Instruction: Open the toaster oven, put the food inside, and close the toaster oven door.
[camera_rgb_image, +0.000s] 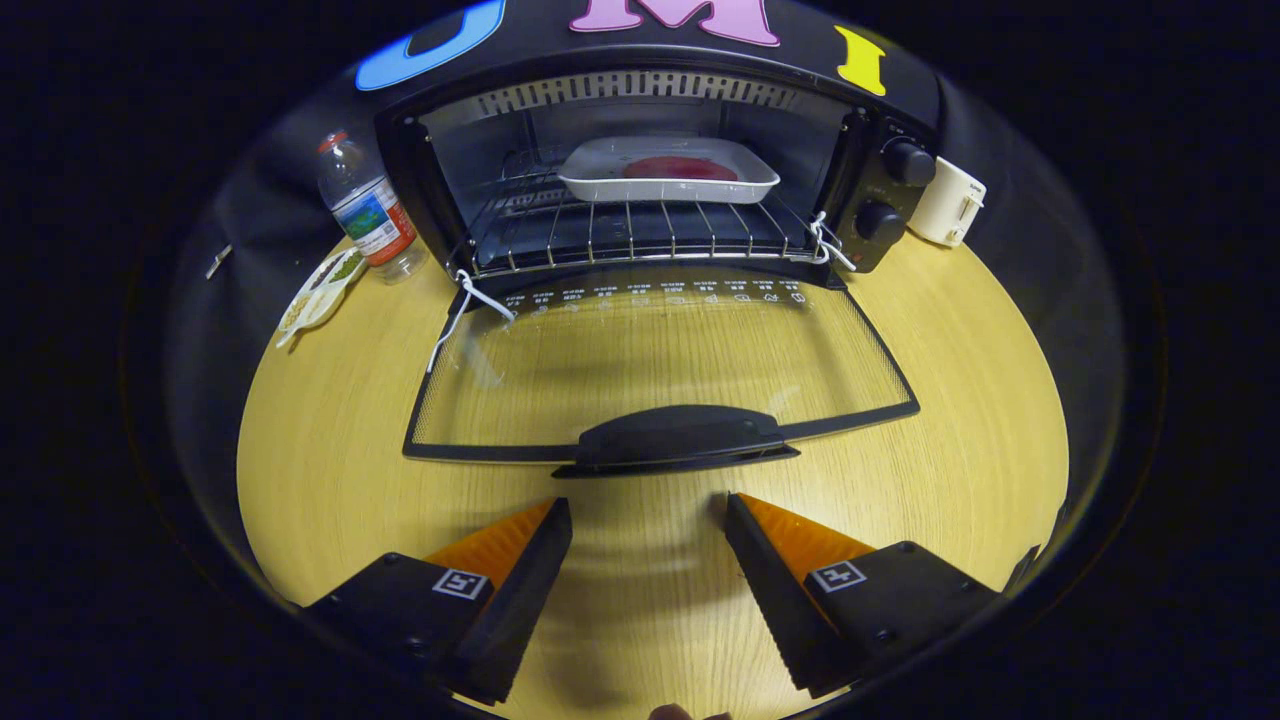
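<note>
Jaws (648, 515) spread wide and empty above the table (330, 470); just ahead lies the open door's handle (680, 437), long axis crosswise to them. Food tray (668, 170) already sits on the oven (650, 170) rack beyond.

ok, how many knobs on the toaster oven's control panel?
2, stacked on the panel right of the open cavity: upper knob near the top, lower knob under it. More controls lower down may be hidden. The tool is open, empty, short of the door handle.
</note>
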